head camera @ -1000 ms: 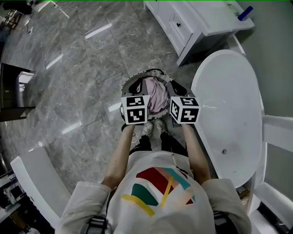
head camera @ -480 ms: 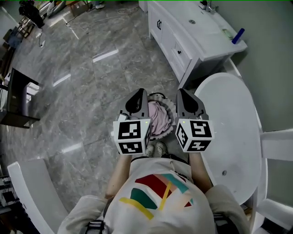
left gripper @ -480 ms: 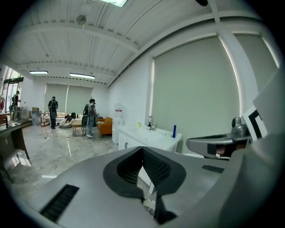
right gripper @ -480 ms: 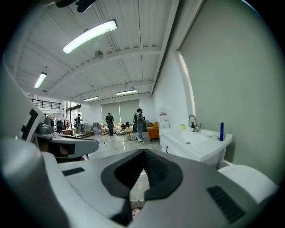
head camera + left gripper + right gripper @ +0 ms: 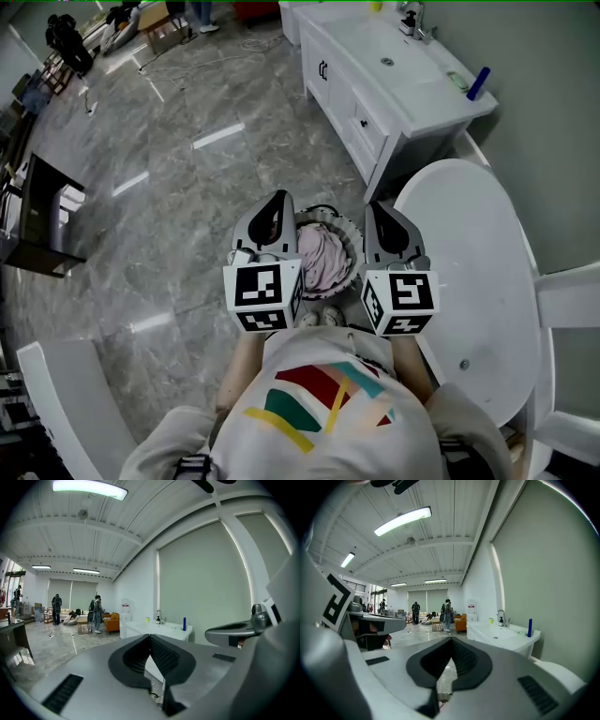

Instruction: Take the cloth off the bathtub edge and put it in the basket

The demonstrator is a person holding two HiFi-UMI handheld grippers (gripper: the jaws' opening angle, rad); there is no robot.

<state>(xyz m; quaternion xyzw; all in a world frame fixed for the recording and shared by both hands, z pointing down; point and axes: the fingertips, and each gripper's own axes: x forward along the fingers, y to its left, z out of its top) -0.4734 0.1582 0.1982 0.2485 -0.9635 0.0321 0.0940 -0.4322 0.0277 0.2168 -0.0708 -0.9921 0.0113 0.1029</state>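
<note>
Your left tongs (image 5: 277, 199) and right tongs (image 5: 377, 208), both closed and empty, have risen above the basket (image 5: 353, 249); the cloth (image 5: 323, 258) lies inside.

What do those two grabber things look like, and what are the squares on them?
The left gripper and right gripper are smooth grey shells with black ridged pads inside their jaws. Each carries a white cube printed with black square patterns. The person wears a pale top with colourful stripes.
</note>
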